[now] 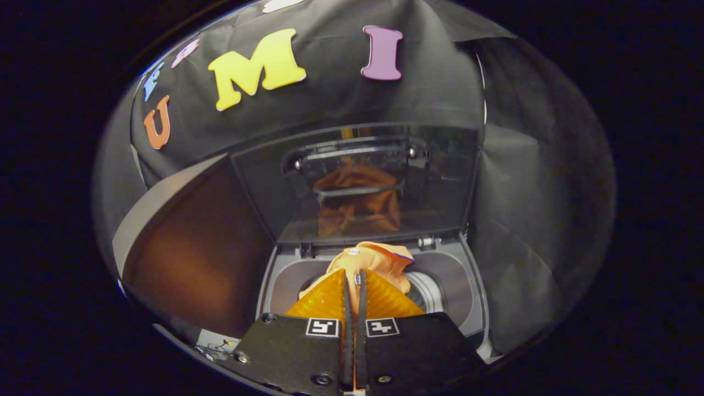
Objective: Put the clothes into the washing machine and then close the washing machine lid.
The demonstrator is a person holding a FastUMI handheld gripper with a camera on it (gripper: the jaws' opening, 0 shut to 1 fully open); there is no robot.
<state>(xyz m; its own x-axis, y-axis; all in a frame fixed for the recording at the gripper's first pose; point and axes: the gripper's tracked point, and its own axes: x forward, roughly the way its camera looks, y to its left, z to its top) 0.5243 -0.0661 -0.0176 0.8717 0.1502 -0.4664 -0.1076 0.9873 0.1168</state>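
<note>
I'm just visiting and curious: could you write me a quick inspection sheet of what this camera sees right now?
Surface: brown panel left of the machine, bare.
Job's things: orange cloth garment pinched between the fingers, hanging over the round drum opening of the grey top-loading washing machine; its transparent hinged lid stands open, reflecting the garment.
Clutter: nothing seen.
Grippers: handheld gripper shut on the garment, above the drum.
Cables: thin wires near the machine's front left corner.
Surroundings: black cloth booth wall.
</note>
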